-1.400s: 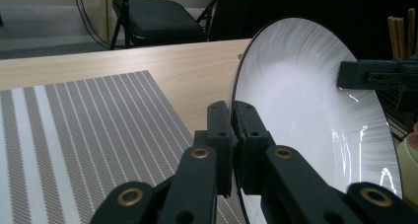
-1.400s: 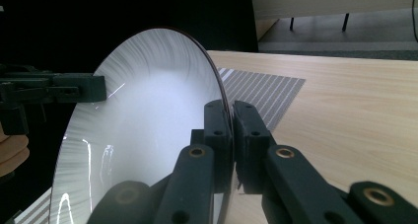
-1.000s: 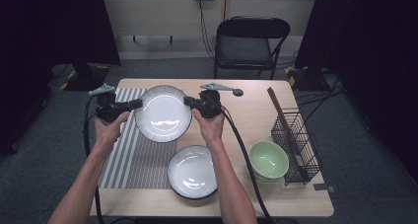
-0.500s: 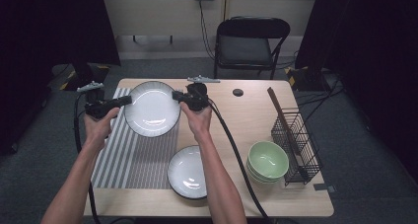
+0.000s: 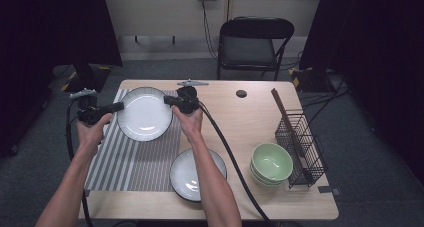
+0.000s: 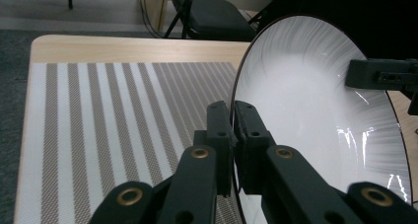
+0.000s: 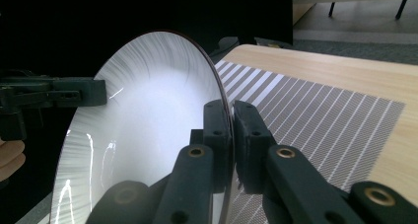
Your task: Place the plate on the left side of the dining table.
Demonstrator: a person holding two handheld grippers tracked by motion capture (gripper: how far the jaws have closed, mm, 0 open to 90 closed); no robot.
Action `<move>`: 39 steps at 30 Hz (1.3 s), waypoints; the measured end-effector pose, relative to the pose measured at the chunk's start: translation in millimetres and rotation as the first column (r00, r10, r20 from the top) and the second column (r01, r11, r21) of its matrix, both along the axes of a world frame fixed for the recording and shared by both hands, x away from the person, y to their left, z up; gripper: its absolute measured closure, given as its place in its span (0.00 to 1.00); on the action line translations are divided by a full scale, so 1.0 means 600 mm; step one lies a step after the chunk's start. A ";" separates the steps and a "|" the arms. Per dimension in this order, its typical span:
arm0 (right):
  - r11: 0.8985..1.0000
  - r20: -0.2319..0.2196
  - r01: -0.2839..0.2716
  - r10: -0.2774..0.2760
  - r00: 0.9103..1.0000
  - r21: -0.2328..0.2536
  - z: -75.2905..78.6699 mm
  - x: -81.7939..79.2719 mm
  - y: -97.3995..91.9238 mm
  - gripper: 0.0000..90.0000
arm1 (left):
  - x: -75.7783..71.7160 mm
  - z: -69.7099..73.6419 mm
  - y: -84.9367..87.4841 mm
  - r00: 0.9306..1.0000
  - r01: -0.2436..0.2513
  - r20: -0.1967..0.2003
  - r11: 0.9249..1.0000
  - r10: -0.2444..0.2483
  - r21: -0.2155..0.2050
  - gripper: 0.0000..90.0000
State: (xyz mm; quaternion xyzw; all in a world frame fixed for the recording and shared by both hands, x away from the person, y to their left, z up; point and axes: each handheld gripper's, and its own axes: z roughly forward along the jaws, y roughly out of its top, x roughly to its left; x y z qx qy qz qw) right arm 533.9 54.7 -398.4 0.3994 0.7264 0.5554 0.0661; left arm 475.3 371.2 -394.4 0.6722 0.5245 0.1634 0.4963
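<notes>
While held above mat: white plate (image 5: 145, 113), ribbed dark-edged rim | both grippers' fingers clamped on it

Even overhead light falls on the counter (image 5: 235, 112) while dark curtains at both sides swallow the room's edges, the high view is soft and slightly grainy, and in both gripper views the white plate (image 6: 315, 130) carries streaky glare, perhaps from ceiling lamps, with blurred backgrounds.

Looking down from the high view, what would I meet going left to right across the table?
Left hand-held gripper → held plate → right hand-held gripper → green bowls → wire rack.
</notes>
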 end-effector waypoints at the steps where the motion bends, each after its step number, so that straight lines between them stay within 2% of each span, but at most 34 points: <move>1: 1.000 -0.005 -0.002 0.002 1.000 0.002 -0.006 0.002 0.004 0.95 | 0.000 -0.003 0.002 1.000 -0.001 -0.004 1.000 0.001 0.003 0.96; 6: 1.000 -0.037 -0.015 0.015 0.999 -0.003 -0.035 0.013 0.018 0.95 | 0.003 -0.029 0.012 0.999 -0.016 -0.036 1.000 0.016 0.015 0.96; 11: 0.999 -0.060 -0.021 0.019 0.998 -0.036 -0.063 0.018 0.026 0.95 | 0.003 -0.052 0.014 0.998 -0.013 -0.068 1.000 0.014 0.018 0.96; 12: 0.999 -0.060 -0.023 0.020 0.998 -0.047 -0.067 0.017 0.027 0.94 | 0.002 -0.055 0.012 0.998 -0.014 -0.066 0.999 0.017 0.036 0.96; 14: 0.999 -0.076 -0.019 0.017 0.997 -0.032 -0.078 0.018 0.026 0.94 | 0.003 -0.060 0.011 0.997 -0.014 -0.074 0.999 0.017 0.038 0.96; 19: 0.998 -0.085 -0.020 0.014 0.996 -0.060 -0.091 0.018 0.030 0.94 | 0.003 -0.074 0.012 0.996 -0.014 -0.082 0.999 0.017 0.039 0.96; 22: 0.997 -0.097 -0.011 0.004 0.995 -0.075 -0.098 0.019 0.031 0.93 | 0.002 -0.077 0.007 0.996 -0.005 -0.087 0.997 0.012 0.081 0.97; 25: 0.996 -0.111 -0.014 0.004 0.994 -0.087 -0.106 0.019 0.031 0.86 | 0.005 -0.084 0.003 0.994 0.005 -0.106 0.993 0.008 0.119 0.97; 26: 0.996 -0.119 -0.013 0.002 0.993 -0.090 -0.109 0.019 0.031 0.81 | 0.006 -0.086 0.004 0.994 -0.002 -0.108 0.993 0.015 0.119 0.97; 27: 0.997 -0.128 -0.008 -0.001 0.992 -0.071 -0.110 0.019 0.029 0.80 | 0.007 -0.087 0.004 0.994 -0.003 -0.111 0.994 0.015 0.108 0.97; 30: 0.998 -0.104 -0.001 -0.005 0.995 -0.056 -0.101 0.018 0.023 0.75 | 0.008 -0.086 0.002 0.994 -0.005 -0.112 0.992 0.019 0.123 0.97; 33: 0.999 -0.088 0.017 -0.020 0.996 -0.036 -0.086 0.017 0.012 0.71 | 0.010 -0.089 0.004 0.992 -0.015 -0.126 0.994 0.029 0.106 0.97; 37: 0.999 -0.061 0.025 -0.027 0.998 -0.036 -0.073 0.012 -0.002 0.69 | 0.008 -0.090 0.007 0.990 -0.024 -0.134 0.995 0.037 0.101 0.97; 39: 0.999 -0.061 0.036 -0.038 0.997 -0.026 -0.071 0.008 -0.012 0.67 | 0.006 -0.089 0.006 0.991 -0.022 -0.130 0.994 0.035 0.103 0.97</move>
